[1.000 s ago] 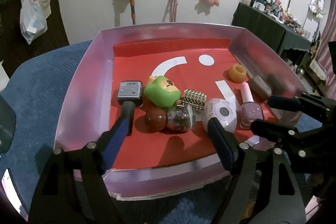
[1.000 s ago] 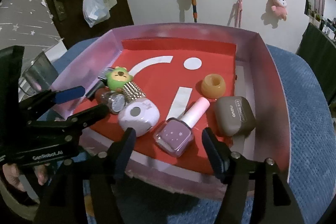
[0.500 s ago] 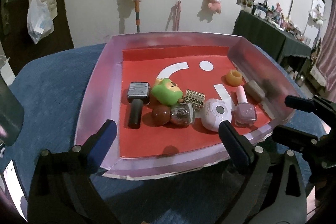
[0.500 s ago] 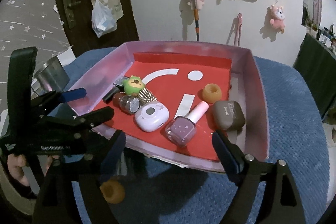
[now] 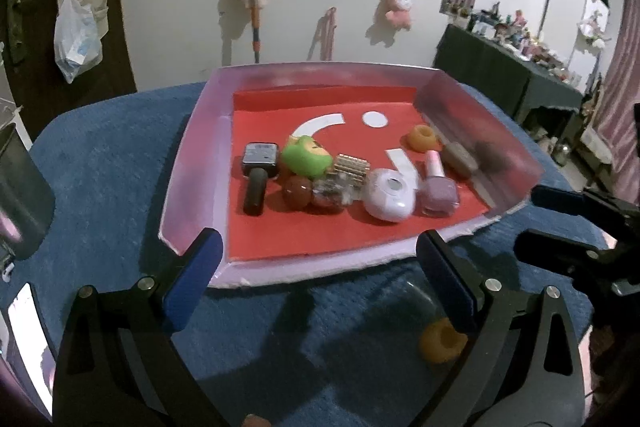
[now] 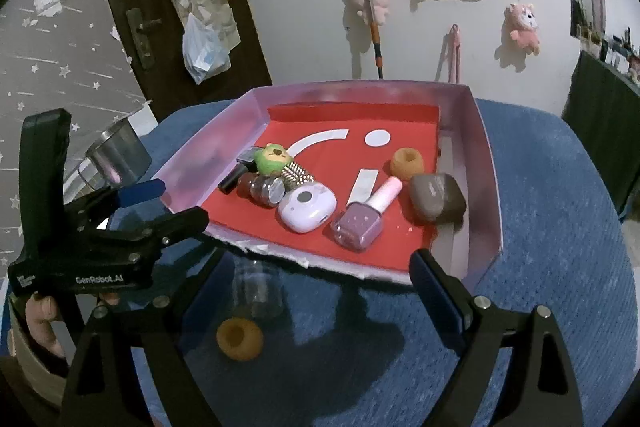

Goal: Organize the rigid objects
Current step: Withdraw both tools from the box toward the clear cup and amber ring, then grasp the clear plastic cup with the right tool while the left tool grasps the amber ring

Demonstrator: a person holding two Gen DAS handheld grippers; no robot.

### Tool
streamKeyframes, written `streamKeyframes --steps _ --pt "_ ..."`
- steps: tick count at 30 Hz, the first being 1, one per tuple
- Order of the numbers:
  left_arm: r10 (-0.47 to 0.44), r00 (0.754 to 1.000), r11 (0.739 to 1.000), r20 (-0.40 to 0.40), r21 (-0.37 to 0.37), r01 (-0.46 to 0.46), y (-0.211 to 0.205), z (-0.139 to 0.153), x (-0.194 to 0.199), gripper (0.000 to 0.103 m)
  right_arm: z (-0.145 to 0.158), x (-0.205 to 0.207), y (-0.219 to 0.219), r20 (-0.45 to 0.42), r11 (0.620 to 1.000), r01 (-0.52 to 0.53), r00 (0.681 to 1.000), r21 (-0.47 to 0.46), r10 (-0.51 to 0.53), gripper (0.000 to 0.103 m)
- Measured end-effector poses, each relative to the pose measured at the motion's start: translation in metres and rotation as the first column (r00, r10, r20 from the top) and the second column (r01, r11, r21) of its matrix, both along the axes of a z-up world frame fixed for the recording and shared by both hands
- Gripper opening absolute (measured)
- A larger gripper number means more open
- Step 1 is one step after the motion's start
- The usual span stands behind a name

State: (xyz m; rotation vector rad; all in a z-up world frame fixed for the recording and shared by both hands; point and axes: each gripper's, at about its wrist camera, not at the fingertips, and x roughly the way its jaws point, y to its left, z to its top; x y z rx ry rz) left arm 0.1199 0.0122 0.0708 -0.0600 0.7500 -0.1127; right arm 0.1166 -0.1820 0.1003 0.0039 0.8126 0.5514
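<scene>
Orange ring (image 6: 240,339) sits outside tray (image 6: 486,163), at 6 o'clock of it. Looks light, stiff; I'd pinch across its rim. Both grippers, left (image 5: 316,281) & right (image 6: 316,289), just opened wide, nothing between.

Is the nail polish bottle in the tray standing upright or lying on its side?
Lying on its side. The nail polish bottle rests flat on the red floor of the tray, its pink cap pointing toward the far wall.

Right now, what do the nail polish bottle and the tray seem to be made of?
Nail polish bottle: likely clear glass, glossy, the mauve polish showing through; pink cap looks like matte plastic. Tray: probably cardboard, its near edge torn and frayed, with a red paper-like floor.
</scene>
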Motion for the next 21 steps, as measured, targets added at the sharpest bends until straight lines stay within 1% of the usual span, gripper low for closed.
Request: streamKeyframes --steps 3,9,11,13,19,21 --pt "-0.018 1.0 1.0 -0.005 -0.017 0.017 -0.004 -0.003 -0.01 0.099 -0.002 -0.006 -0.004 -0.01 1.0 0.01 1.0 0.018 -0.01 0.091" --pt "-0.049 0.998 0.999 -0.03 -0.011 0.049 -0.017 -0.015 -0.031 0.099 -0.01 -0.013 -0.013 -0.04 0.999 0.033 0.999 0.038 -0.032 0.091" --pt "-0.058 0.997 0.998 -0.045 -0.027 0.057 -0.021 -0.022 -0.038 0.099 -0.016 -0.016 -0.017 -0.064 0.998 0.044 0.997 0.051 -0.041 0.095" --pt "-0.075 0.995 0.997 -0.06 -0.041 0.073 -0.027 -0.027 -0.041 0.099 -0.02 -0.018 -0.021 -0.074 0.997 0.058 0.996 0.053 -0.054 0.099" --pt "-0.122 0.988 0.992 -0.093 -0.048 0.118 -0.048 -0.041 -0.044 0.099 -0.029 -0.023 -0.032 -0.094 0.995 0.086 0.992 0.052 -0.081 0.1" --pt "-0.129 0.986 0.991 -0.102 -0.04 0.126 -0.056 -0.045 -0.043 0.099 -0.03 -0.025 -0.036 -0.097 0.994 0.092 0.991 0.055 -0.087 0.101"
